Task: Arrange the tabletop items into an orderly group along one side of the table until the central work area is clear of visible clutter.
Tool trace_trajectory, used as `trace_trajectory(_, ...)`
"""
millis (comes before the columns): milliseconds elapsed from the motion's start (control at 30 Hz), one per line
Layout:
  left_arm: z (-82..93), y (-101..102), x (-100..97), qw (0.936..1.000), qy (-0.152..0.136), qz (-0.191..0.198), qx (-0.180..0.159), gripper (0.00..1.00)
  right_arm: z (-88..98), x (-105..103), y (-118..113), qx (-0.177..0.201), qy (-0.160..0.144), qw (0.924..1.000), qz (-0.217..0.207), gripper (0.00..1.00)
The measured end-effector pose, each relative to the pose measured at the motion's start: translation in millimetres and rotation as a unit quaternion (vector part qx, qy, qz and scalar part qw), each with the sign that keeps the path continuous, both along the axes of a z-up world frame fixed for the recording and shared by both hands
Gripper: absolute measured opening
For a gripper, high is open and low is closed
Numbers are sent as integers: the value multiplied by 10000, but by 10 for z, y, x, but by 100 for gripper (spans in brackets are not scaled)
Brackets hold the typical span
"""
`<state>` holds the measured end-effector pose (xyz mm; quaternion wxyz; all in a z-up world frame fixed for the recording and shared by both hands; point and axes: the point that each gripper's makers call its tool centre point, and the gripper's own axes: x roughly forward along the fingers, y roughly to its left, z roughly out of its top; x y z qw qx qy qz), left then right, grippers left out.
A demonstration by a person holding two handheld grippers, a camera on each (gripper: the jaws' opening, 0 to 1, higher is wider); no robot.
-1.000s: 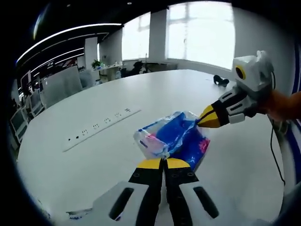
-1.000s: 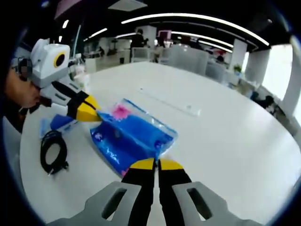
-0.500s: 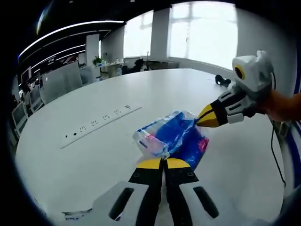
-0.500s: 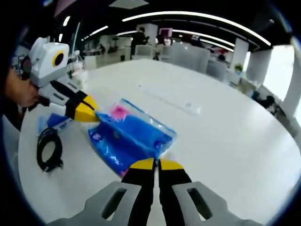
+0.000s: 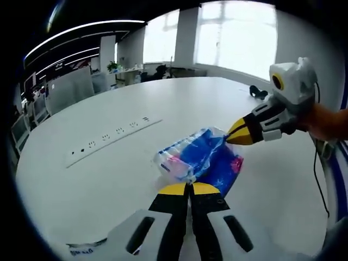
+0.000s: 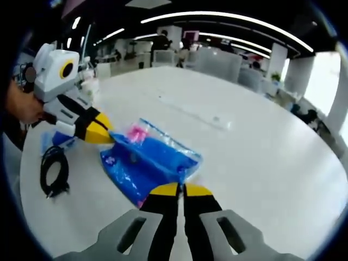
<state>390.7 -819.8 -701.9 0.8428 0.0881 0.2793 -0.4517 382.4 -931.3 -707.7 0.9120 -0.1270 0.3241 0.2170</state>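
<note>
A clear plastic bag of blue and pink packets [image 5: 202, 159] [image 6: 147, 162] hangs just above the white table [image 5: 109, 179], stretched between both grippers. My left gripper [image 5: 189, 188] is shut on the bag's near edge, its yellow tips pressed together. In the left gripper view my right gripper [image 5: 232, 136] comes in from the right and pinches the bag's far corner. In the right gripper view my right gripper [image 6: 176, 190] is shut on the bag's near edge, and the left gripper [image 6: 103, 135] holds the opposite side.
A long white power strip [image 5: 111, 137] [image 6: 196, 113] lies flat in the table's middle. A coiled black cable [image 6: 53, 173] and a blue packet [image 6: 54, 138] lie at the table's left edge. A small dark object [image 5: 256, 92] sits far off. Office desks stand beyond.
Both grippers keep their hold on the bag. The views have shifted slightly, with the bag carried a little across the table; the grip is unchanged.
</note>
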Motion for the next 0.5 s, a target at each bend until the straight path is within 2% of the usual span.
trace_trajectory(300,-78,-9,52,9998,57,-32,180,0,-71,36,-11,-32,165,9999,9,0)
trace_trajectory(500,-131,-9,58,9996,159,57,228,1,-82,44,-17,-136,147,9998,61,1)
